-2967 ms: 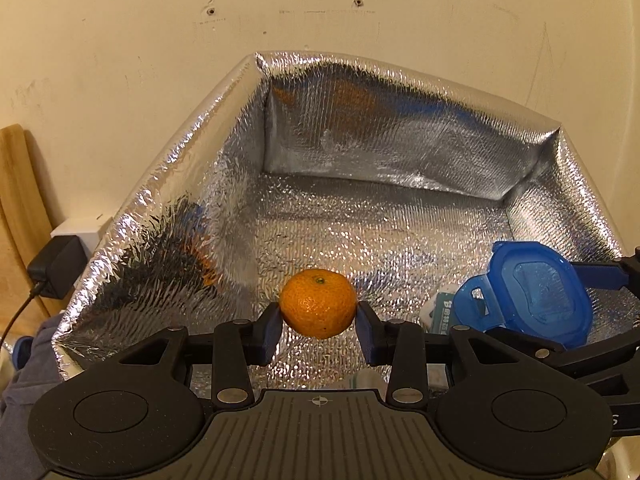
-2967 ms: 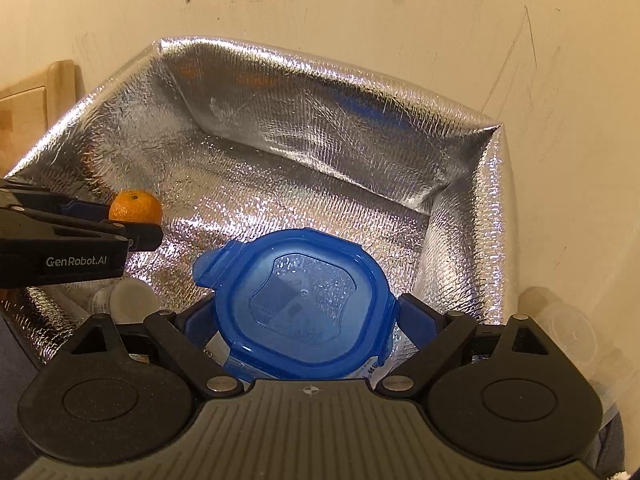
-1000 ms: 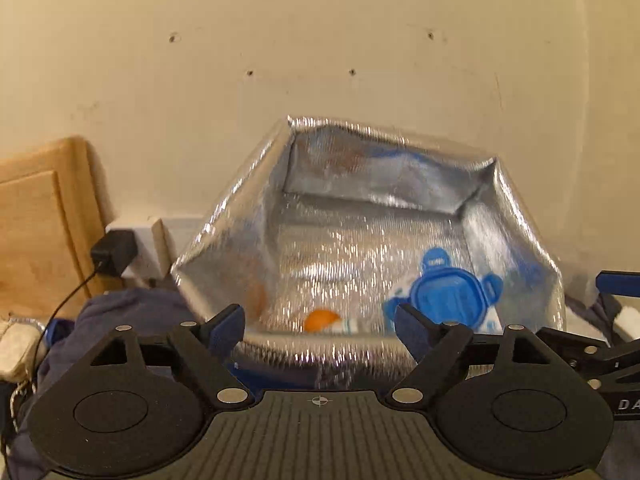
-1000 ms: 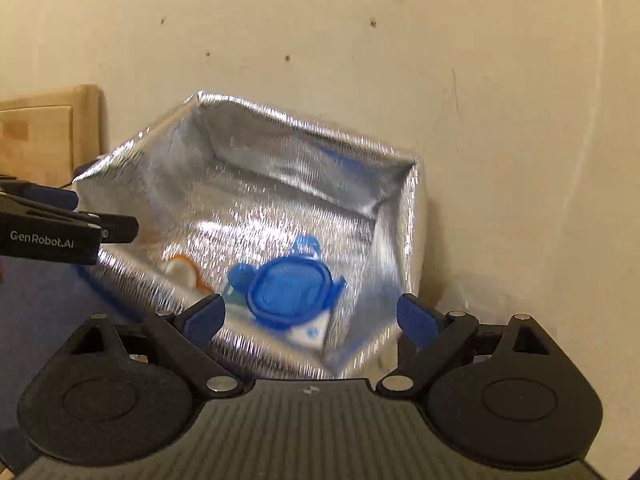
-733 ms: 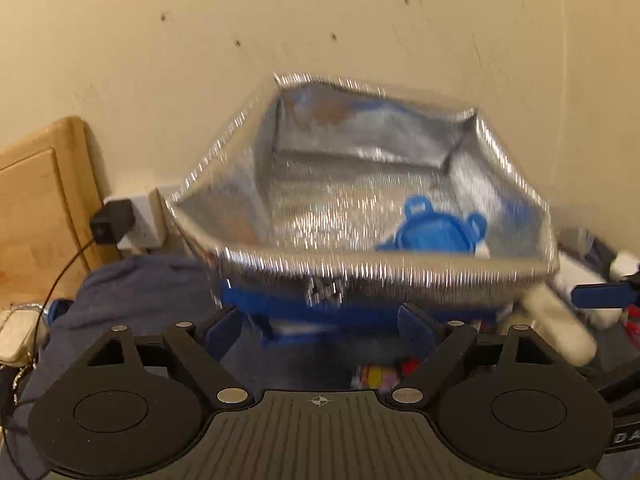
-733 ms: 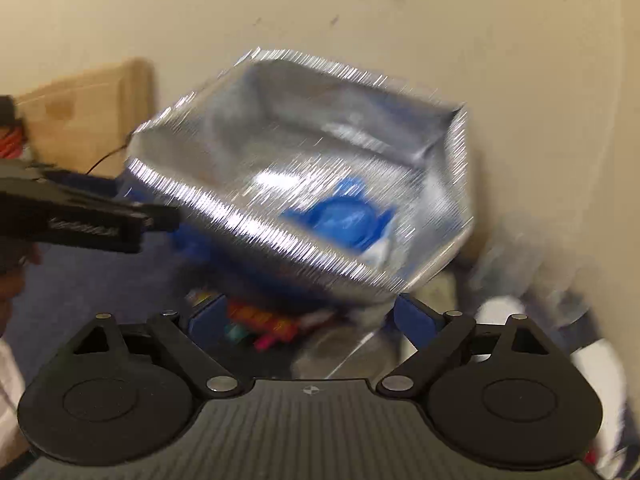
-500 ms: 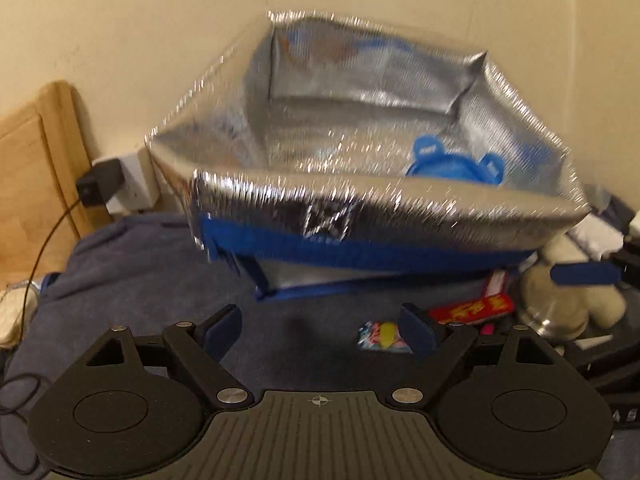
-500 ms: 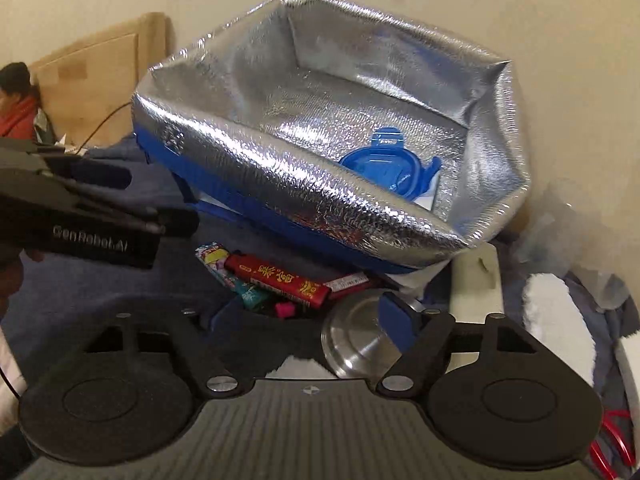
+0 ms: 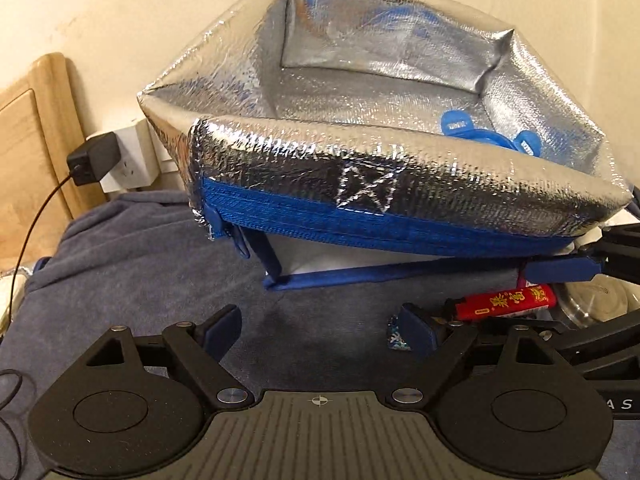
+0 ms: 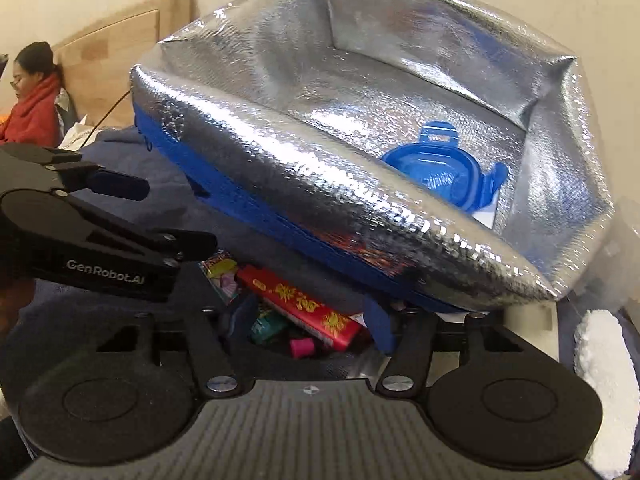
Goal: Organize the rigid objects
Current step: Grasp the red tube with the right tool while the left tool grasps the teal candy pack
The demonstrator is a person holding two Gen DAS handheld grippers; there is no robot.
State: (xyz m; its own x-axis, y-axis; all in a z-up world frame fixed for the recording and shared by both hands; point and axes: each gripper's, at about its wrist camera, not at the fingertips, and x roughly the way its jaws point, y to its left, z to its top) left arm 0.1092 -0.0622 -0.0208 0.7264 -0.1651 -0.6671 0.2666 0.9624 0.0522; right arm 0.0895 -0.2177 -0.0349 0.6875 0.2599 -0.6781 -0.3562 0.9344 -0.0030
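Observation:
A silver insulated bag (image 9: 400, 168) with blue trim stands open on a blue-grey cloth. A blue-lidded box (image 10: 436, 168) lies inside it; only the lid's tabs (image 9: 460, 124) show over the near wall in the left wrist view. My left gripper (image 9: 320, 330) hovers open and empty over the cloth in front of the bag. My right gripper (image 10: 310, 324) is low under the bag's front edge, its jaws closing. A red packet (image 10: 304, 304) and small sweets lie between them; no pad visibly presses on any. One of its fingers (image 9: 560, 270) reaches in from the right.
A steel lid (image 9: 596, 296) lies right of the red packet (image 9: 504, 302). A white fluffy thing (image 10: 604, 360) is at the far right. A charger (image 9: 94, 158) is plugged into a wall socket by a wooden headboard (image 9: 28, 140). A person in a red scarf (image 10: 32, 108) sits at the far left.
Both grippers let go of the orange and the blue-lidded box in the bag, drew back and sank in front of it. The right jaws have narrowed around the red packet.

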